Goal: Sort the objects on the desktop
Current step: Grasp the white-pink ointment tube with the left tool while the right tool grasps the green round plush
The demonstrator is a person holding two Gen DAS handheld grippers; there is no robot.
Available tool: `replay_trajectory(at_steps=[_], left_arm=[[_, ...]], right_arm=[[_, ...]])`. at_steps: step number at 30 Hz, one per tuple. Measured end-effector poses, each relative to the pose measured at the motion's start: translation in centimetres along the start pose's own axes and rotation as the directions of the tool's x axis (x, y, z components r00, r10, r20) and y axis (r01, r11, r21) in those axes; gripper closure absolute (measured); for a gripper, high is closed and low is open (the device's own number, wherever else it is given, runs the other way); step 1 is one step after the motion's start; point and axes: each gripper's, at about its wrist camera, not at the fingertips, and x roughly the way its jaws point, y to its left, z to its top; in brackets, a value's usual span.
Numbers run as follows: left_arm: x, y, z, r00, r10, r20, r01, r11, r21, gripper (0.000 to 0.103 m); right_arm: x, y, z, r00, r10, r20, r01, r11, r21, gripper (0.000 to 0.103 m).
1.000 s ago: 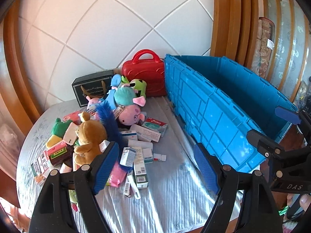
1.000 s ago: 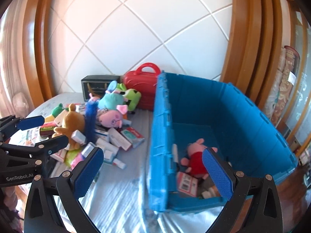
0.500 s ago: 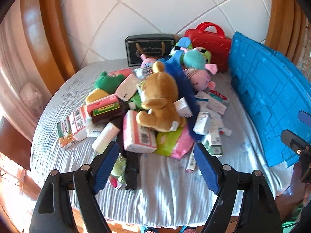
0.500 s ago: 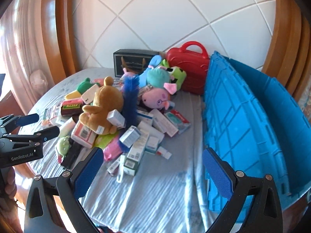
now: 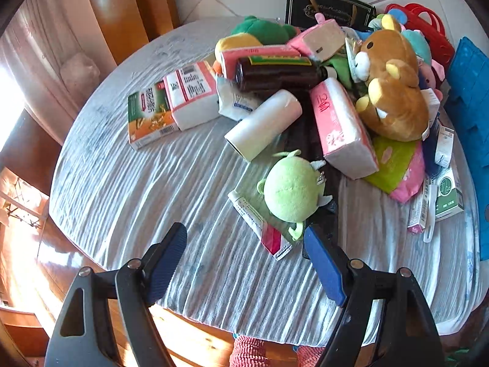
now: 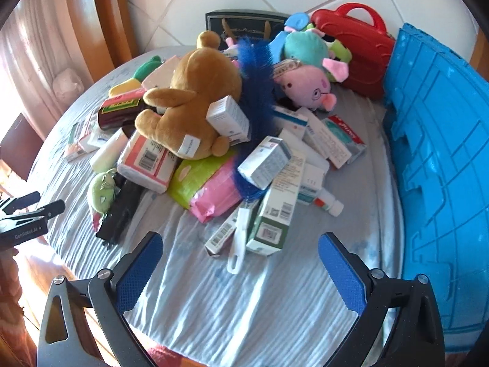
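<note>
Currently, left gripper (image 5: 246,243) and right gripper (image 6: 240,252) both stand spread, holding nothing, at lower frame. Green plush ball (image 5: 292,188) lies at frame centre, just above the left fingers; blue crate (image 6: 437,159) occupies right frame.

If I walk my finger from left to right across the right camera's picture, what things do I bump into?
Small green plush → brown teddy bear → blue feather duster → pink pig plush → red toy case → blue crate.
</note>
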Motion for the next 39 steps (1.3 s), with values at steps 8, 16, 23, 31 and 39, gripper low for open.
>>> replay_trajectory(at_steps=[8, 16, 23, 31, 39], left_arm=[[6.3, 1.5, -0.5, 0.996, -0.061, -0.065, 0.057, 0.997, -0.06, 0.024], [9.3, 1.5, 0.0, 0.999, -0.026, -0.04, 0.025, 0.999, -0.021, 0.03], [9.0, 5.2, -0.7, 1.0, -0.019, -0.009, 0.019, 1.0, -0.009, 0.062], [9.3, 5.6, -0.3, 0.998, -0.056, -0.004, 0.056, 0.998, 0.018, 0.062], [9.2, 5.6, -0.4, 0.998, -0.062, -0.003, 0.062, 0.998, 0.015, 0.086]], right_arm=[[4.5, 5.9, 0.8, 0.996, 0.056, -0.075, -0.062, 0.995, -0.077, 0.0], [8.1, 11.5, 1.9, 0.989, 0.112, -0.097, -0.122, 0.987, -0.106, 0.0], [9.4, 16.6, 2.5, 0.98, 0.179, -0.089, -0.191, 0.97, -0.148, 0.005], [12.0, 20.9, 2.7, 0.981, 0.165, -0.106, -0.183, 0.964, -0.195, 0.025], [14.0, 22.6, 2.6, 0.985, 0.136, -0.107, -0.155, 0.968, -0.2, 0.038]])
